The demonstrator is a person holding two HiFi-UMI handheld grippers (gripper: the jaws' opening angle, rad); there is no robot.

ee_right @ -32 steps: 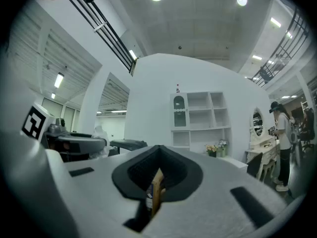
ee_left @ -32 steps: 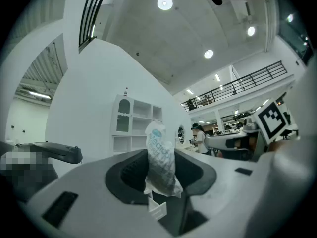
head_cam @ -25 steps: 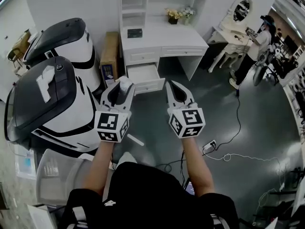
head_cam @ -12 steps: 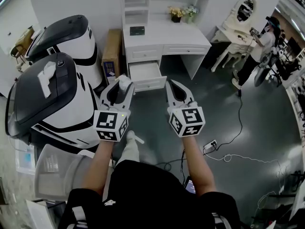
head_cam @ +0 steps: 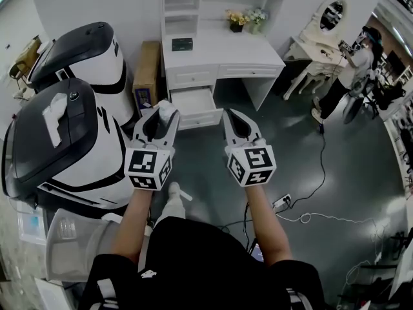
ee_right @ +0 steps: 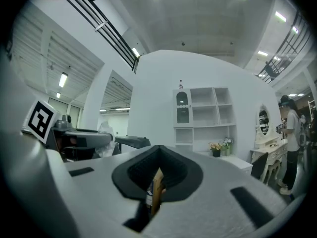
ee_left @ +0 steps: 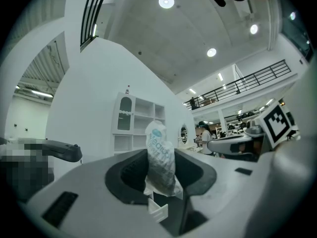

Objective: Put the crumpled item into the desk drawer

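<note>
A crumpled white plastic wrapper (head_cam: 168,109) with blue print sticks up between the jaws of my left gripper (head_cam: 162,113), which is shut on it. In the left gripper view the wrapper (ee_left: 160,158) stands upright between the dark pads. The white desk (head_cam: 222,50) stands ahead against the wall, with its left drawer (head_cam: 195,101) pulled open just beyond the left gripper's tips. Held level beside the left one, my right gripper (head_cam: 231,113) has its jaws together and holds nothing. The right gripper (ee_right: 157,155) shows only a thin slit between its pads.
Two large black-and-white machines (head_cam: 61,134) (head_cam: 80,53) stand at the left, with a cardboard box (head_cam: 147,70) beside the desk. Flower pots (head_cam: 245,19) and a dark object (head_cam: 182,44) sit on the desk. A power strip (head_cam: 281,203) and cables lie on the floor at the right. A person (head_cam: 352,70) stands by a vanity table (head_cam: 322,24).
Both grippers and the view have shifted a little over the floor before the desk, and a foot has come forward below them. The wrapper stays gripped; the jaws look unchanged.
</note>
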